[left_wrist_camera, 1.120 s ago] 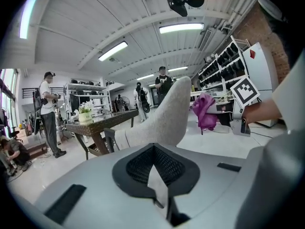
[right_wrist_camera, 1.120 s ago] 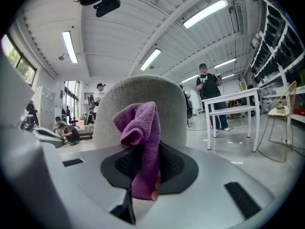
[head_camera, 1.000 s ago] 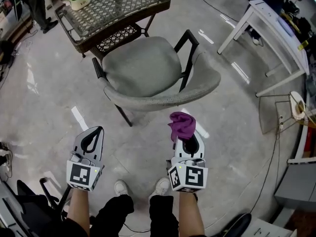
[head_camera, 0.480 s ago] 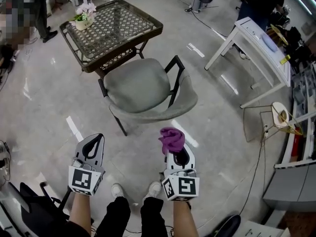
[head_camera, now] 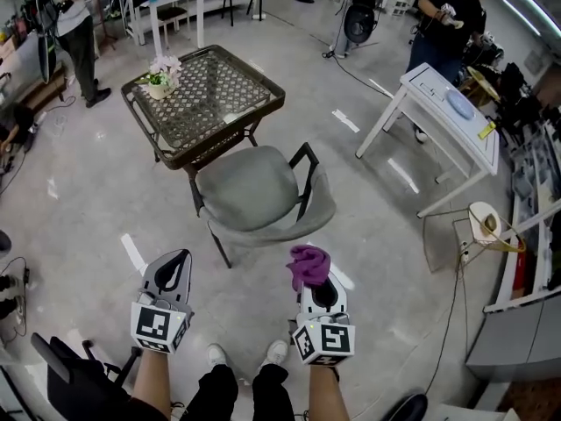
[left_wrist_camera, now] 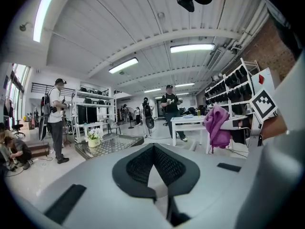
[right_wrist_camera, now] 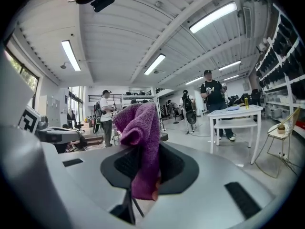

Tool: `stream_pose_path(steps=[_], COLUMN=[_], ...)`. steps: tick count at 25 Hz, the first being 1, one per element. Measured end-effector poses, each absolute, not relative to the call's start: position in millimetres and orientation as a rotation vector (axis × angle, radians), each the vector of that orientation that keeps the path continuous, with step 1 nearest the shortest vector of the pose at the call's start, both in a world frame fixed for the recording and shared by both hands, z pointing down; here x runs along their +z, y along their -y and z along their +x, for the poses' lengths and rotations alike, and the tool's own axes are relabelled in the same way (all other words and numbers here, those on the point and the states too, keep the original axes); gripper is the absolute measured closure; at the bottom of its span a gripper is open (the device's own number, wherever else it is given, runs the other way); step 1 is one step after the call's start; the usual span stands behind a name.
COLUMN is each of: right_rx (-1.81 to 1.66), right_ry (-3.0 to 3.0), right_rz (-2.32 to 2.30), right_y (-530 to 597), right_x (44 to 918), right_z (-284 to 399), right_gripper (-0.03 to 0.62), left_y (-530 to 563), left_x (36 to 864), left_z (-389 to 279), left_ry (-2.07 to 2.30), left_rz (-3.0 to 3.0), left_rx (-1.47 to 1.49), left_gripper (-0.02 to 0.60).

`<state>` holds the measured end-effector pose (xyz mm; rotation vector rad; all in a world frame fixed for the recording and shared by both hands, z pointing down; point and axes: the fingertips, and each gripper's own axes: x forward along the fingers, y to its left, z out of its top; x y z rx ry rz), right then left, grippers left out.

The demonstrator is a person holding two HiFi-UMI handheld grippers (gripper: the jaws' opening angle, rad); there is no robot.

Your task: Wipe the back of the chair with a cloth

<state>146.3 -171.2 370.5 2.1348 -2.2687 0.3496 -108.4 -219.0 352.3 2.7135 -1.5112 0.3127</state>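
A grey padded chair [head_camera: 256, 193] with a black frame stands on the floor ahead, its curved back [head_camera: 321, 207] on the side towards me and to the right. My right gripper [head_camera: 314, 274] is shut on a bunched purple cloth [head_camera: 308, 265], held short of the chair back and apart from it. In the right gripper view the cloth [right_wrist_camera: 142, 137] hangs over the closed jaws of the gripper [right_wrist_camera: 143, 151]. My left gripper [head_camera: 173, 265] hovers to the left with its jaws shut on nothing. The left gripper view shows its own tips [left_wrist_camera: 153, 149] together and the cloth [left_wrist_camera: 217, 127] off to the right.
A wicker table with a glass top [head_camera: 207, 96] and a flower pot [head_camera: 161, 77] stands right behind the chair. A white table [head_camera: 449, 105] is at the right, a wire stand [head_camera: 488, 228] nearer. People stand at the back. A black chair [head_camera: 63, 377] is by my left leg.
The view has pulled back: the chair and tables now look smaller and farther away. Both grippers keep the same pose, with the cloth still in the right one.
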Motion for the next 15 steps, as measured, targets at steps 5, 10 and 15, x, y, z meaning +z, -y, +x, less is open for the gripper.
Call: stream_pose_path(steps=[5,10,15], right_rx=[0.354,0.364,0.379], right_ry=[2.29,2.292,2.299], right_rz=[2.109,2.085,2.069], right_y=[167,159,154], right_x=[338,309,281], right_z=[133,132,126], right_gripper=[0.5,0.5,0.5], left_y=[213,210,208], left_x=[308,273,233], left_z=[-119,-123,-139], left_ry=[1.543,1.56,1.599], left_rz=[2.706,2.692,2.688], left_rx=[0.291,0.27,0.262], left_gripper=[0.572,0.572,0.572])
